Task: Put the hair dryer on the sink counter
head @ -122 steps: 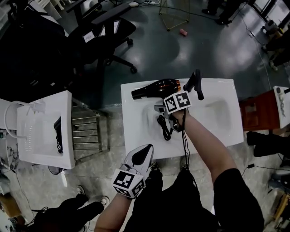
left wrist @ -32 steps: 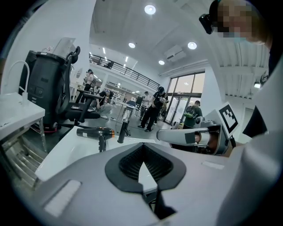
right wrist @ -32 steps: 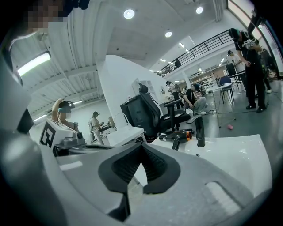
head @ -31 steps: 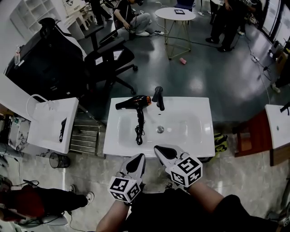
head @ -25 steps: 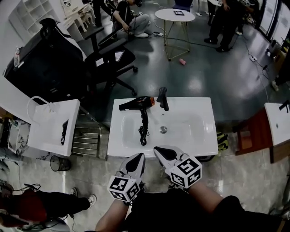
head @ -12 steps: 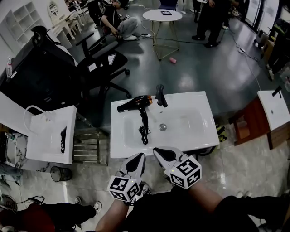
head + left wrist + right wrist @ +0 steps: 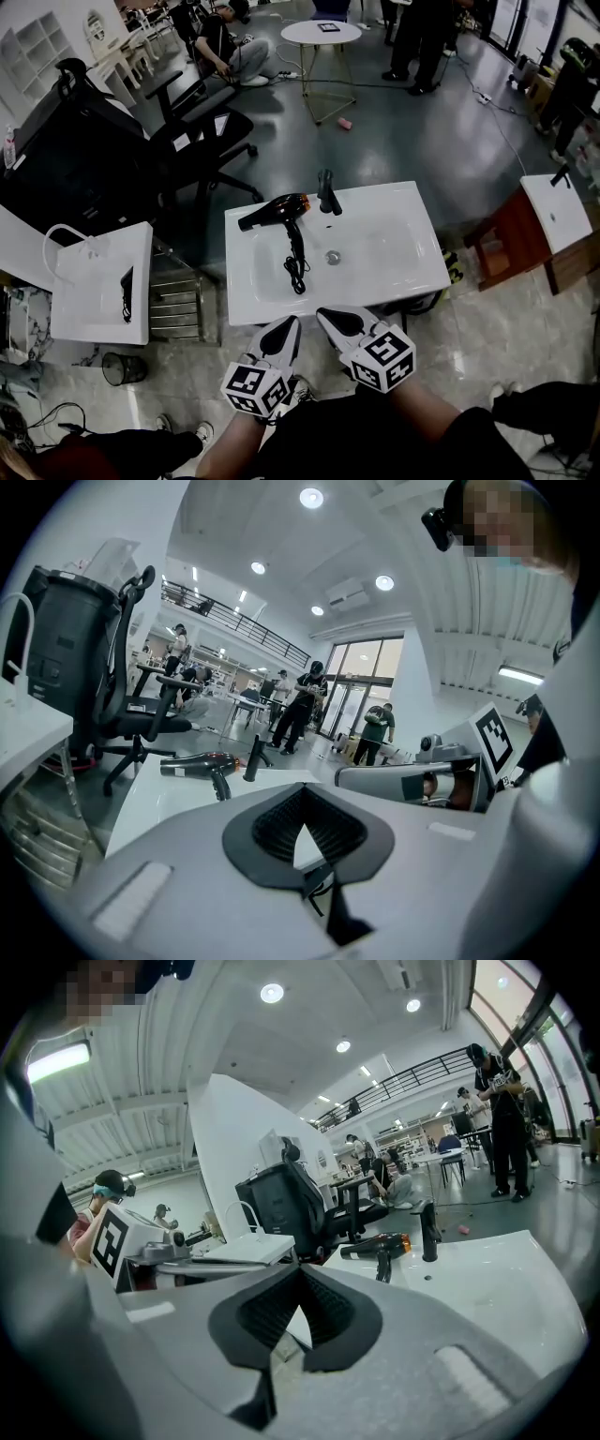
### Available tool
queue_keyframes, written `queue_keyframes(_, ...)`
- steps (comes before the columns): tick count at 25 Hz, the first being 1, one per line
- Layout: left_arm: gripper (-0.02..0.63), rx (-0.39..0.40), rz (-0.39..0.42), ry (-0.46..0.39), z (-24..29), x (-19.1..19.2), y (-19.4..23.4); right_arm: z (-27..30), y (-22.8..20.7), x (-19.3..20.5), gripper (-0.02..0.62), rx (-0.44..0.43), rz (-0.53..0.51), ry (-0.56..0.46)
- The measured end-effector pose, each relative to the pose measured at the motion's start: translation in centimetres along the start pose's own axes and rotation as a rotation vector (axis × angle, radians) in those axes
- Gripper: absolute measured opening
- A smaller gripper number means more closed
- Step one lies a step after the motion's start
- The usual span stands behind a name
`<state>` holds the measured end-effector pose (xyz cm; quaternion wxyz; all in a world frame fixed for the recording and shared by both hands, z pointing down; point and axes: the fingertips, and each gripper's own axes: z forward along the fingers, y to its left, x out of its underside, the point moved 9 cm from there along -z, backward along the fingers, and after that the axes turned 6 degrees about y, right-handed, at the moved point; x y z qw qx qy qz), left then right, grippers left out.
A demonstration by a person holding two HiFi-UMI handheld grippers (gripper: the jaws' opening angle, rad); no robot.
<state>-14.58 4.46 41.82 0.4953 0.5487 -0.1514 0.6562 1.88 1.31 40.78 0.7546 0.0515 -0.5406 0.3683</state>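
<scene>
left gripper (image 7: 287, 325) fingers are pressed together, gripping nothing. right gripper (image 7: 330, 315) fingers are closed too, touching nothing. i hold both side by side just off the near edge of the white ceramic sink counter (image 7: 417, 282). the black hair dryer with orange rear (image 7: 276, 208) lies on the counter's back left, beside the black faucet (image 7: 325, 191), its cord (image 7: 295, 269) in the basin.

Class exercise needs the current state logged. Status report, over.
Left claw and right claw shut, empty, short of the sink counter. Hair dryer lies on it beside faucet, cord in basin. Nothing between claws and dryer.
</scene>
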Motion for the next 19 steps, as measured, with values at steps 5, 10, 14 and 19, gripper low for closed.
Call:
queue_keyframes(5,0.003,0.013,-0.002,0.005,-0.4,0.3,0.3,0.1,0.6,0.1,0.000,0.014,-0.002,0.004)
queue_keyframes(10,0.003,0.022,-0.001,0.004,-0.6,0.3,0.6,0.4,0.9,0.0,0.000,0.021,-0.010,0.009)
queue_keyframes(14,0.003,0.025,0.001,0.006,-0.7,0.1,0.7,0.5,1.0,-0.1,0.000,0.023,-0.012,0.009)
queue_keyframes(19,0.003,0.030,0.003,0.004,-0.8,0.0,1.1,0.9,1.2,-0.3,0.000,0.025,-0.017,0.011)
